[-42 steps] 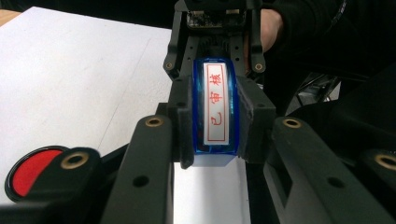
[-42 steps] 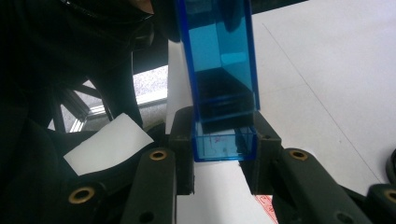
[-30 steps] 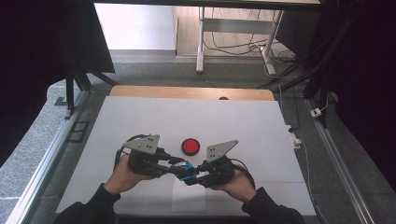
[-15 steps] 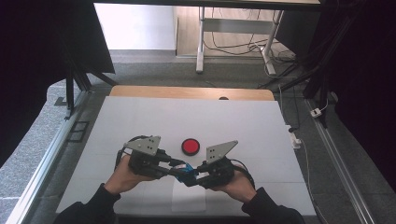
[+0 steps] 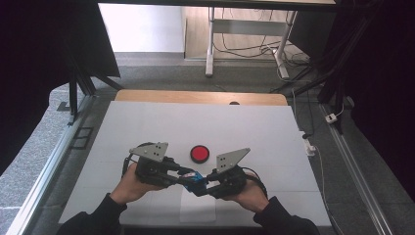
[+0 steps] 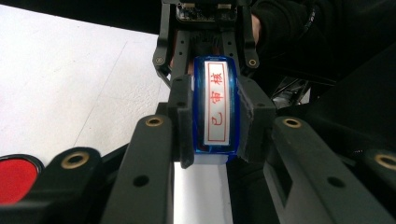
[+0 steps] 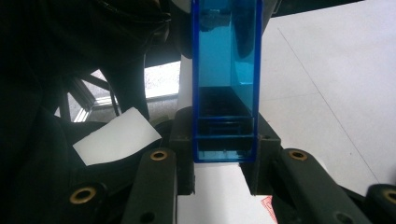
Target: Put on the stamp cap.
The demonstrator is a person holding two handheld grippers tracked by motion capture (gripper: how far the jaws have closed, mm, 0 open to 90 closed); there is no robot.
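Observation:
A small blue see-through stamp [image 5: 195, 179] hangs just above the table's near edge, gripped from both sides. My left gripper [image 5: 184, 175] is shut on one end of it. In the left gripper view the stamp [image 6: 217, 93] shows a white label with red characters, pinched by my left gripper [image 6: 217, 128]. My right gripper [image 5: 206, 182] is shut on the other end, and in the right gripper view the stamp's blue casing [image 7: 226, 70] stands upright in my right gripper [image 7: 225, 149]. Directly below lies a white sheet of paper [image 5: 198, 208].
A round red ink pad [image 5: 199, 153] sits on the white tabletop [image 5: 205, 122] just beyond the grippers, and appears as a red ink pad [image 6: 14, 179] at the lower left of the left gripper view. The paper [image 7: 116, 135] carries a red stamped mark [image 7: 270, 205]. Metal rails run along both table sides.

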